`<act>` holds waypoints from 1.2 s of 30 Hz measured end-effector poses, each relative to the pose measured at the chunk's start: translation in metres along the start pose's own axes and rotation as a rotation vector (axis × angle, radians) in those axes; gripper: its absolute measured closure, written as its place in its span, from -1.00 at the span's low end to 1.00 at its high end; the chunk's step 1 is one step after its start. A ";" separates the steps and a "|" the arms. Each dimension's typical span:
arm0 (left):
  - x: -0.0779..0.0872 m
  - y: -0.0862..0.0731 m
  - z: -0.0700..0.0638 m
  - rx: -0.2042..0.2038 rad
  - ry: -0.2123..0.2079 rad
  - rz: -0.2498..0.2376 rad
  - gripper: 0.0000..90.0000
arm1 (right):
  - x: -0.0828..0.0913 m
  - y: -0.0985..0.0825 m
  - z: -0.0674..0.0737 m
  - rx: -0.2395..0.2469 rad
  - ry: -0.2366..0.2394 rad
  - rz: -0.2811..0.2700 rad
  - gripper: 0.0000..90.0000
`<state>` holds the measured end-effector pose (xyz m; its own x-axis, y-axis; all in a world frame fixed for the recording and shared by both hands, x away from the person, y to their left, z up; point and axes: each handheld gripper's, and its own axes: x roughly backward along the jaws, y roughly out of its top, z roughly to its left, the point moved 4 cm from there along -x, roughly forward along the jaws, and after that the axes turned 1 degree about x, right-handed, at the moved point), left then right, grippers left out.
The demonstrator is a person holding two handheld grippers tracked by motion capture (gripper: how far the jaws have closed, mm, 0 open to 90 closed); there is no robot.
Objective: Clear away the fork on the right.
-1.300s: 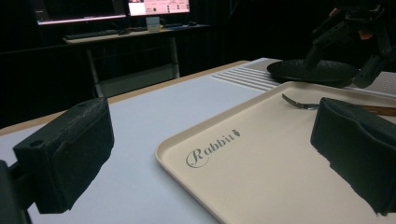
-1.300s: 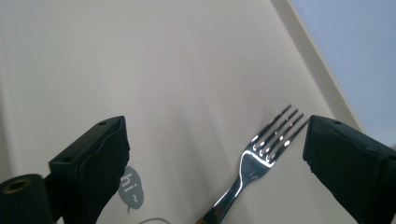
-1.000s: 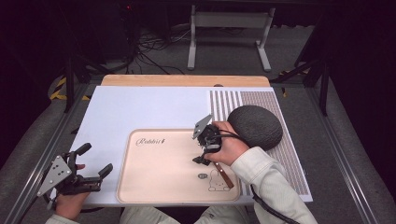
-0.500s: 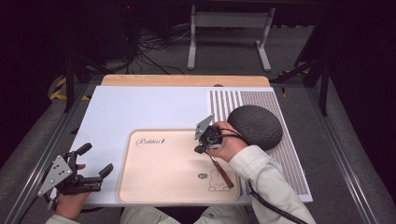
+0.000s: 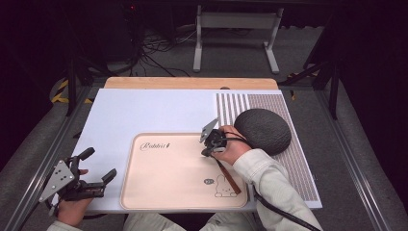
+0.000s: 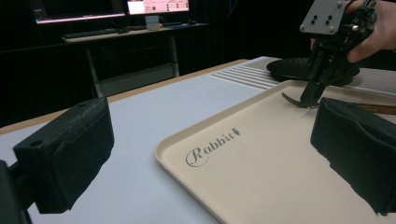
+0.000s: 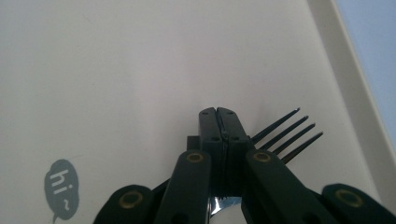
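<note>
A fork with dark tines and a brown wooden handle lies over the beige tray. My right gripper points down at the tray and is shut on the fork's neck, just behind the tines. The left gripper view shows that gripper with the curved tines low over the tray and the handle trailing right. My left gripper is held at the table's front left corner, open, with nothing between its pads.
The tray, printed "Rabbit" and with a small rabbit drawing, sits on a white board. A dark grey rounded pad rests on a striped mat just right of my right hand.
My right gripper has sunk slightly toward the tray over the fork's head end. The left gripper has not moved.
</note>
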<state>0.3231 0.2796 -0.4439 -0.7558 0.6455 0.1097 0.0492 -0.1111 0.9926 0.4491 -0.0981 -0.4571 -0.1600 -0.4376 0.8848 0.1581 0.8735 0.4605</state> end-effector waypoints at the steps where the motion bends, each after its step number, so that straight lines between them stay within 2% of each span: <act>1: 0.000 0.000 0.000 0.000 0.000 0.000 -1.00 | -0.001 0.000 0.000 0.000 0.009 -0.001 1.00; 13: 0.000 0.000 0.000 -0.002 0.000 0.001 -1.00 | -0.005 -0.004 -0.005 -0.016 -0.017 0.022 1.00; 36: 0.000 0.000 0.000 -0.004 -0.004 0.004 -1.00 | 0.005 -0.024 -0.024 -0.143 -0.097 0.051 1.00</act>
<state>0.3230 0.2792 -0.4442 -0.7529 0.6481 0.1144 0.0497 -0.1173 0.9919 0.4679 -0.1262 -0.4615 -0.2404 -0.3644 0.8997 0.3043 0.8519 0.4263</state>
